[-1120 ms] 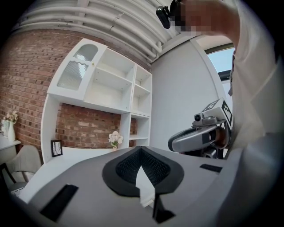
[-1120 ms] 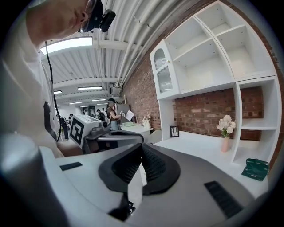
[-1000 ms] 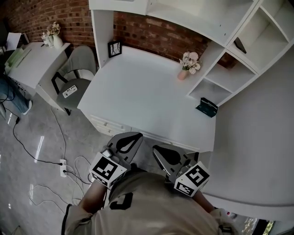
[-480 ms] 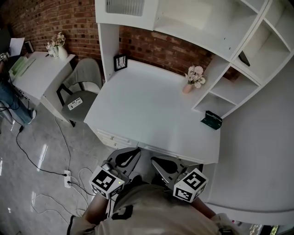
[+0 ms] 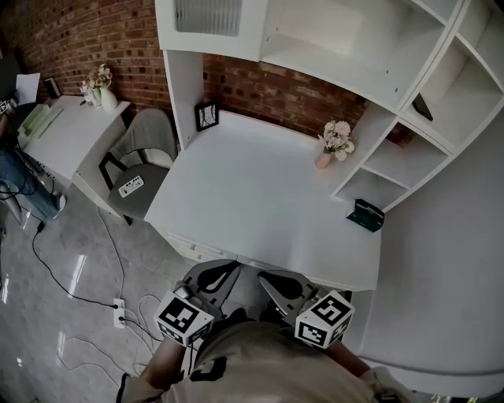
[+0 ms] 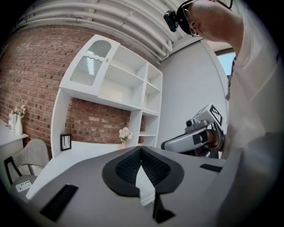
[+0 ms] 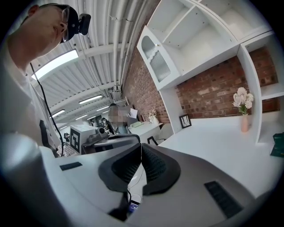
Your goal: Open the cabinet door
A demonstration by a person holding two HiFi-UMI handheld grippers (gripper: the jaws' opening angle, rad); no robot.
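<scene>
Cabinet door (image 5: 209,16) closed above white desk (image 5: 260,197)

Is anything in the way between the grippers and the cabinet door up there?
Nothing visible. The cabinet door is shut, high at the left above the desk. The left gripper and right gripper are low at the desk's front edge, jaws shut and empty, with only open air between.

bright, even light; fisheye-warped, dark-vignetted edges.
</scene>
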